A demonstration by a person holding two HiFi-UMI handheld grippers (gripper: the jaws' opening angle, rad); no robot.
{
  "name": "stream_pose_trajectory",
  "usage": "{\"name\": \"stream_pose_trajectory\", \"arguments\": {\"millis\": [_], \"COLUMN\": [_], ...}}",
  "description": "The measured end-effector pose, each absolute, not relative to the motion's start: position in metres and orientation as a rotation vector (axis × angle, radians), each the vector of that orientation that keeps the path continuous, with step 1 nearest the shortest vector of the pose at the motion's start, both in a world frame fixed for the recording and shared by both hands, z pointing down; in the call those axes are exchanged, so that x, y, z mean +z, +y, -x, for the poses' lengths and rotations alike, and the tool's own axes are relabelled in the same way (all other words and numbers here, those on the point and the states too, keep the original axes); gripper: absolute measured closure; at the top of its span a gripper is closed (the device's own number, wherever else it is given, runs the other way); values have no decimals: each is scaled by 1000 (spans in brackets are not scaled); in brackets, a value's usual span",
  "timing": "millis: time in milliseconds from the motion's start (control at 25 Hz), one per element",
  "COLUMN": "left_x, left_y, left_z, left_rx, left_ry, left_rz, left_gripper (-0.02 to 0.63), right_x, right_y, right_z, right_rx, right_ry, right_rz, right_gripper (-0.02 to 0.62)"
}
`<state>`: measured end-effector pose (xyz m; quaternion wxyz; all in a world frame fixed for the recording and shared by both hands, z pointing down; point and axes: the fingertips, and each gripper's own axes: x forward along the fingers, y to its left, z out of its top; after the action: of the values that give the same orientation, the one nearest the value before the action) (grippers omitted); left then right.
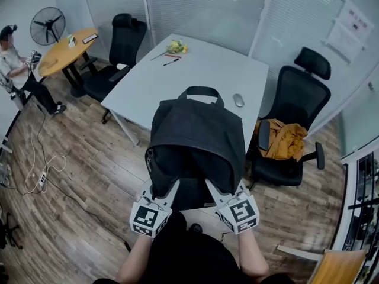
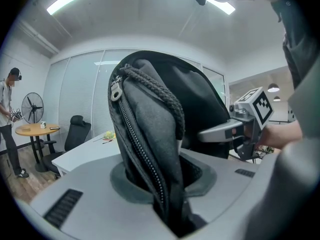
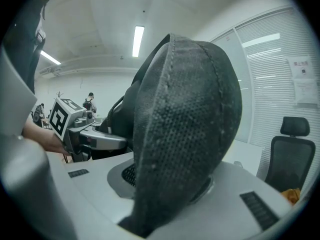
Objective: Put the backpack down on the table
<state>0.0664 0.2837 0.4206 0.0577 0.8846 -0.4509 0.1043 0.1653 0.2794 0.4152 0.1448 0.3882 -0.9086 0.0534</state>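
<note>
A person standing at the near end of a white desk point(image 1: 177, 81) holds a black backpack point(image 1: 192, 141) up in two hand-held claws. The left claw point(image 1: 172, 187) is clamped narrow on a fold of the bag's zip edge, the fabric and a braided cord bunched between its jaws, as the left gripper view shows. The right claw point(image 1: 212, 186) is closed just as narrowly on a padded mesh part of the bag, which fills the gap between its jaws in the right gripper view. Both claws grip the near, lower side of the backpack, one at each side of it.

From the head view the bag hangs over the desk's near corner, its carry handle point(image 1: 201, 92) pointing toward the far end and lying over the white top. Whether its underside touches the desk cannot be told from these pictures.

The job looks about half done: the bag has been brought to the desk and is over its edge, but it is not yet set down and neither claw has let go. What appears to remain is to bring it fully onto the bare top, lower it until the desk bears it, then open both claws and pull them clear.

A computer mouse point(image 1: 238, 100) lies just beyond the bag and a pen point(image 1: 172, 61) near the far end. A black office chair point(image 1: 296, 123) beside the desk carries an orange garment point(image 1: 284, 139).
</note>
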Motion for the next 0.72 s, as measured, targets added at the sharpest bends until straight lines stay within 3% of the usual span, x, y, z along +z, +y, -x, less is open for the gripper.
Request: {"name": "stream_pose_trajectory", "arguments": {"millis": [720], "left_x": [416], "left_y": [188], "left_z": [8], "left_rx": [256], "left_ry": [-1353], "left_rz": [-2688], "left_gripper": [506], "right_x": [408], "right_y": [185], "right_z": [-91], "right_rx": [139], "right_ry": [-2583], "right_rz": [-1133], "right_gripper": [495]}}
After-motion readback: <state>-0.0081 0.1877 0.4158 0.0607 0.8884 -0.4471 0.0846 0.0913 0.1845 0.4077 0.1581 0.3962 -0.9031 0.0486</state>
